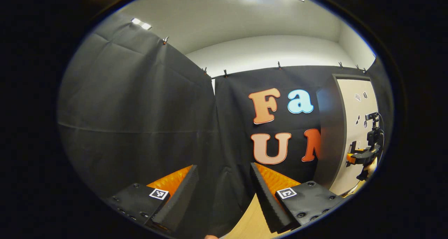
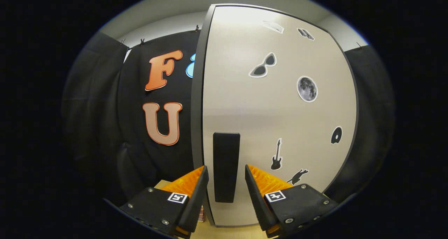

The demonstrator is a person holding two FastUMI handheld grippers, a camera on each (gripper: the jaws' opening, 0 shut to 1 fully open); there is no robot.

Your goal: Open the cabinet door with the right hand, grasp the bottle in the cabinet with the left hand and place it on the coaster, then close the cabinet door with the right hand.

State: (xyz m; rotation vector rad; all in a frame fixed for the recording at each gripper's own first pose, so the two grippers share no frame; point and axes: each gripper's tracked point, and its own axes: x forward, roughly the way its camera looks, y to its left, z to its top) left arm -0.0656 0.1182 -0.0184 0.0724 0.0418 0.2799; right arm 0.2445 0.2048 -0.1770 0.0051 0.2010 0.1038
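The cabinet's pale door carries several dark stickers and sits flush in its dark frame. Its dark upright handle stands between the fingers of my right gripper, which is open, with a gap on each side of the handle. In the left gripper view the cabinet stands at the far right, and the right gripper, held by a hand, is at the door's handle. My left gripper is open with nothing between its fingers, and it points at the black cloth wall well left of the cabinet.
A light wooden tabletop runs under the left gripper toward the cabinet's foot. Black cloth hangs on the left and behind. The cabinet's dark side panel faces the left gripper.
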